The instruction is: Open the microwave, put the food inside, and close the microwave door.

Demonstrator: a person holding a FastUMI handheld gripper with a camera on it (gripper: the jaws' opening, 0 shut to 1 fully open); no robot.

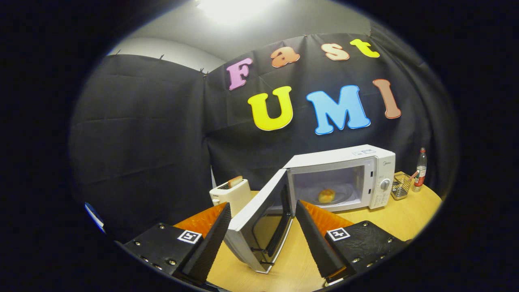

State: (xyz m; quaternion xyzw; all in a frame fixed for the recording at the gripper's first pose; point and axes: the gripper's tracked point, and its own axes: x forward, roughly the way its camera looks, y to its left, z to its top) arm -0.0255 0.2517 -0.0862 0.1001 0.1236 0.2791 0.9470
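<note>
A white microwave (365, 162) stands on the wooden table (385, 221) with its door (259, 215) swung wide towards me. On the glass turntable inside lies the food, a small golden bun (326, 195). My gripper (262, 205) is open, its fingers spread wide. The free edge of the door stands between them, the left finger (211, 243) by the door's white outer face and the right finger (314, 239) on its window side. I cannot tell whether either finger touches the door.
A white toaster (231, 194) with a slice of toast (235, 181) in its slot stands left of the door. Right of the microwave are a wire basket (400, 185) and a clear bottle (421, 169) near the table's edge. Black cloth walls stand behind.
</note>
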